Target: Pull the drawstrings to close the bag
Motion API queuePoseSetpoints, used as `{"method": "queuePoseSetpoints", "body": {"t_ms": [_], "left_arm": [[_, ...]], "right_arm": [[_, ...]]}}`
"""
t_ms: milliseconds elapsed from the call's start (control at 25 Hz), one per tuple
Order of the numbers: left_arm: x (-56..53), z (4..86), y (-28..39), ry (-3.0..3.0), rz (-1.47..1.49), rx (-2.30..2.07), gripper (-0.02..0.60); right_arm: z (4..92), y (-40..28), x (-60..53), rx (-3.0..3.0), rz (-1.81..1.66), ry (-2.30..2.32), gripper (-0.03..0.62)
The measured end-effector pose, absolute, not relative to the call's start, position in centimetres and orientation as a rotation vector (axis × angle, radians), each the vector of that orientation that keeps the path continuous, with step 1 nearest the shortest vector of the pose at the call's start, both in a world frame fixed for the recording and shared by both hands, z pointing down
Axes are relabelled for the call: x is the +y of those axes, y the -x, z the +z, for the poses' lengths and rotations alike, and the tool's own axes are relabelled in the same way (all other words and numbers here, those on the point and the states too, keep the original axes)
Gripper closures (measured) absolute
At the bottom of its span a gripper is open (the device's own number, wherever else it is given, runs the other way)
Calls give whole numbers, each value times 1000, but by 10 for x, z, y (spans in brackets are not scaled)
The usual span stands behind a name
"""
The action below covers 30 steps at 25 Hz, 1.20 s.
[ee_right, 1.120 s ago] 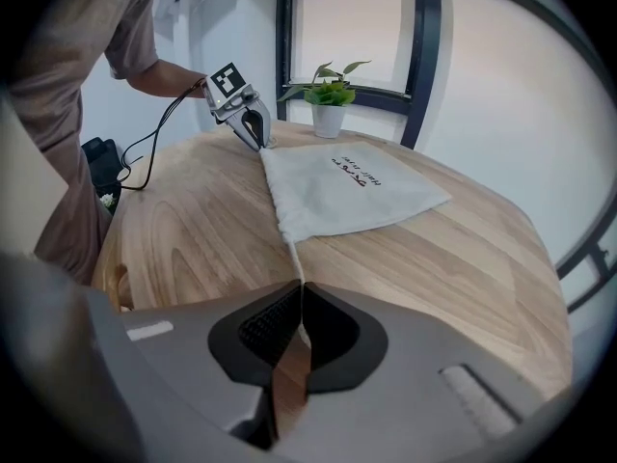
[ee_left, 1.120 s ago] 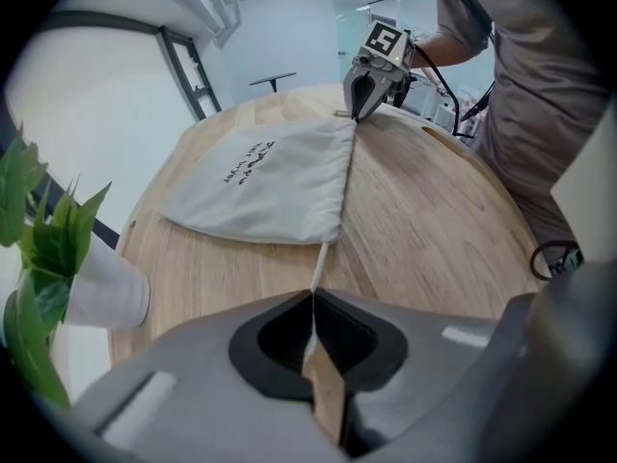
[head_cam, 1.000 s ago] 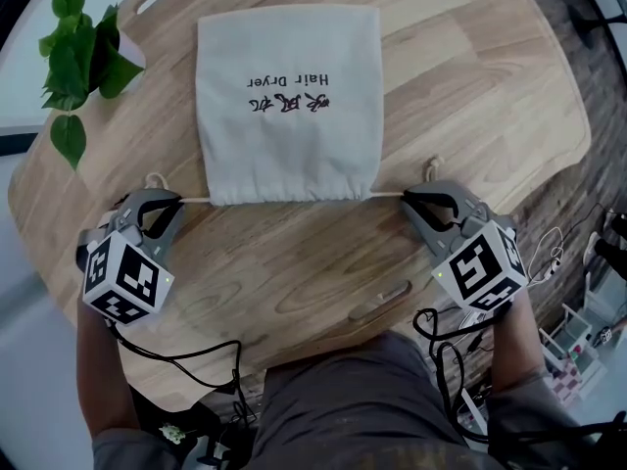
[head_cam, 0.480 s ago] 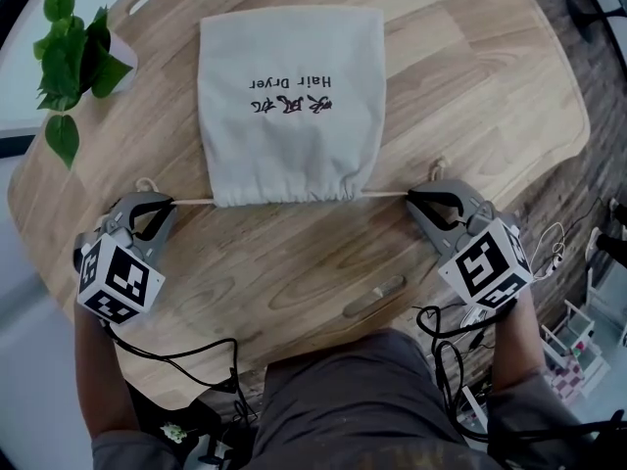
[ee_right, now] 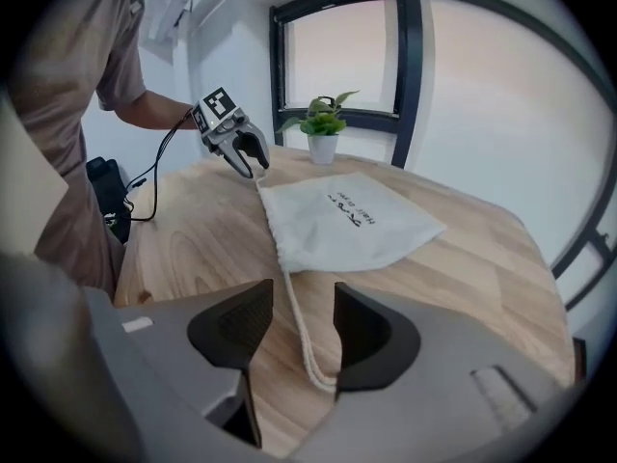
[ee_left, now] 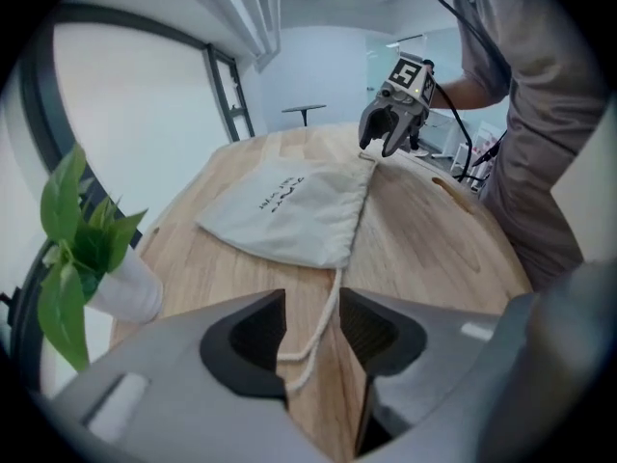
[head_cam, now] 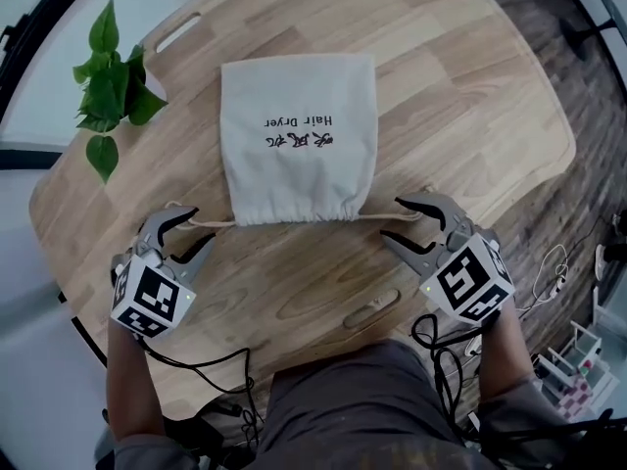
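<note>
A cream cloth bag printed "Hair Dryer" lies flat on the round wooden table. Its near edge is gathered into puckers. A slack drawstring leaves each corner. My left gripper stands open at the bag's left corner, and the left cord lies loose between its jaws. My right gripper is open at the right corner, with the right cord resting on the wood between its jaws. Each gripper view shows the bag and the opposite gripper beyond it.
A small potted plant stands at the table's far left, also seen as the plant. Handle slots are cut into the tabletop near its edges. Cables hang below both grippers, and the person's body is close to the near edge.
Both grippers were shut on taut cords and have now opened. The cords have gone slack, and the grippers sit closer to the bag's corners.
</note>
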<state>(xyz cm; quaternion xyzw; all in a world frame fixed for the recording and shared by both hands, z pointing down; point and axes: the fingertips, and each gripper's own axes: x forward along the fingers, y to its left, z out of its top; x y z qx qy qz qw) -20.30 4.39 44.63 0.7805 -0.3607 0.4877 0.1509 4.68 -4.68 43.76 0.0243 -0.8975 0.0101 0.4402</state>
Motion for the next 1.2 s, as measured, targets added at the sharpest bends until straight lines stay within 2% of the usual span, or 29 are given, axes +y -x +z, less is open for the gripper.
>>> {"method": "queuePoseSetpoints", "body": {"t_ms": [160, 560, 800, 1000, 1200], "left_arm": [[39, 455, 190, -2258, 1514, -954, 434], [41, 478, 184, -2234, 1545, -808, 437], [42, 479, 183, -2234, 1569, -752, 437], [47, 482, 181, -2216, 1578, -701, 487], [51, 483, 183, -2207, 1578, -688, 564]], "right_arm": [[439, -30, -41, -2214, -18, -23, 390], [474, -23, -31, -2147, -23, 40, 415], [478, -24, -31, -2141, -7, 55, 458], [479, -24, -31, -2137, 5, 82, 459], [479, -25, -36, -2120, -18, 81, 527]]}}
